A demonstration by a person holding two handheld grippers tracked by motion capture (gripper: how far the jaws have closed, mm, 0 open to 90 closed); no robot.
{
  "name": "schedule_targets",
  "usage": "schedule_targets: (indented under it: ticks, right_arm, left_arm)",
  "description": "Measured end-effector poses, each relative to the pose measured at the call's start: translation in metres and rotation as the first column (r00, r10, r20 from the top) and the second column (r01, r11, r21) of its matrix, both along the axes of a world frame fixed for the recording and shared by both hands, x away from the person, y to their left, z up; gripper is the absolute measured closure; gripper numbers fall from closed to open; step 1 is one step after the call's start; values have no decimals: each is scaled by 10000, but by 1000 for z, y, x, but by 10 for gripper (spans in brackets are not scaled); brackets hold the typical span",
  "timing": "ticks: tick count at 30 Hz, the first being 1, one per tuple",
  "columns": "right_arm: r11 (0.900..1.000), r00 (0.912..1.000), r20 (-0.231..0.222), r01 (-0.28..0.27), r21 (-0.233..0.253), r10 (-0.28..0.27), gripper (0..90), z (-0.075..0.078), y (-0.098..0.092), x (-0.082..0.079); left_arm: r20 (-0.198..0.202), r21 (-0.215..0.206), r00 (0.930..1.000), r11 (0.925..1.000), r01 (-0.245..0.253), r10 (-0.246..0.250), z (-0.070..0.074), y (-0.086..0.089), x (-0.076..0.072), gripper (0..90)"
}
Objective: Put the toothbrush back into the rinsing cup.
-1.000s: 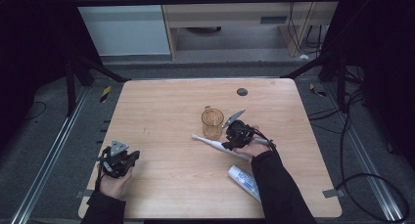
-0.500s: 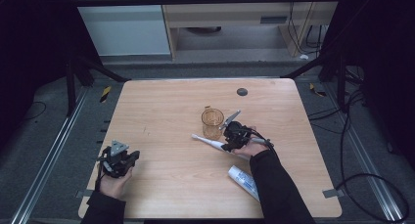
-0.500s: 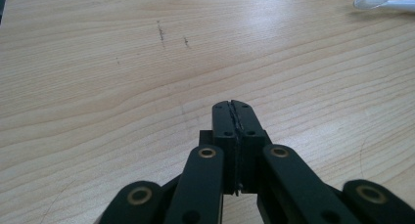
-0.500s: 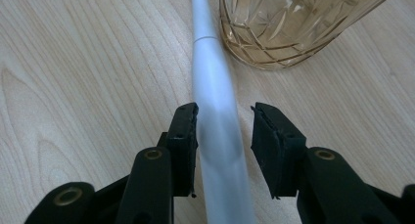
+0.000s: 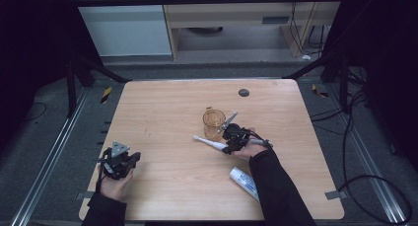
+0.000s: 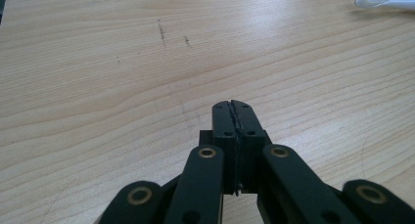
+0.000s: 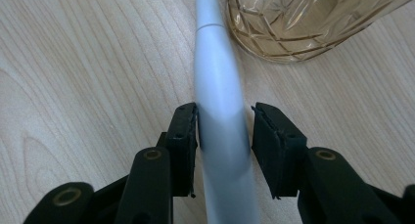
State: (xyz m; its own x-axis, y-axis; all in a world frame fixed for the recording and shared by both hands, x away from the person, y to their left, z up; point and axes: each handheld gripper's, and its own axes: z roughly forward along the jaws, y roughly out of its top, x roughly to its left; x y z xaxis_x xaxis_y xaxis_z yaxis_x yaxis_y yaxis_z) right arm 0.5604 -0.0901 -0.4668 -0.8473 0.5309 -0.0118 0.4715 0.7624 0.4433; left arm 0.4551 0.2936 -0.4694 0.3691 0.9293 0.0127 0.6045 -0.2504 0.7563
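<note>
White plastic toothbrush [image 7: 219, 101], long and smooth-handled, lies flat on the pale wooden table [image 5: 167, 112] and runs straight up between the two black pads of my right gripper [image 7: 224, 141]; the jaws stand apart around its handle, the left pad touching or all but touching it and the right pad with a clear gap, so nothing is clamped. In the high view that same gripper [image 5: 229, 139] sits over the handle end while the brush head points away to my left. Just ahead and to the right of my right jaws stands the amber cut-glass cup [image 7: 313, 23], its patterned base right beside the toothbrush's neck, so close that I cannot tell whether they touch; it crowds that side of the handle. From above, the cup [image 5: 214, 123] is seen upright, just beyond the gripper. Behind my right gripper, near my sleeve, lies a white toothpaste tube with blue print [image 5: 244, 182], well clear of the brush. My left gripper [image 6: 234, 117] has its jaws pressed together on nothing and rests low over bare wood; far ahead of it, to the right, the toothbrush head [image 6: 372, 0] shows. A small dark round disc [image 5: 243, 93] sits on the table far beyond the cup.
</note>
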Motion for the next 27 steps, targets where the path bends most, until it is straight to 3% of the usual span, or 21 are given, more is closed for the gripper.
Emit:
schedule_targets:
  ticks: [27]
  right_arm:
    - [10000, 9989, -474, 48, 50, -45, 666, -4, 2, 2]
  left_arm:
    - [-52, 49, 10000, 10000, -4, 5, -1, 0, 1, 890]
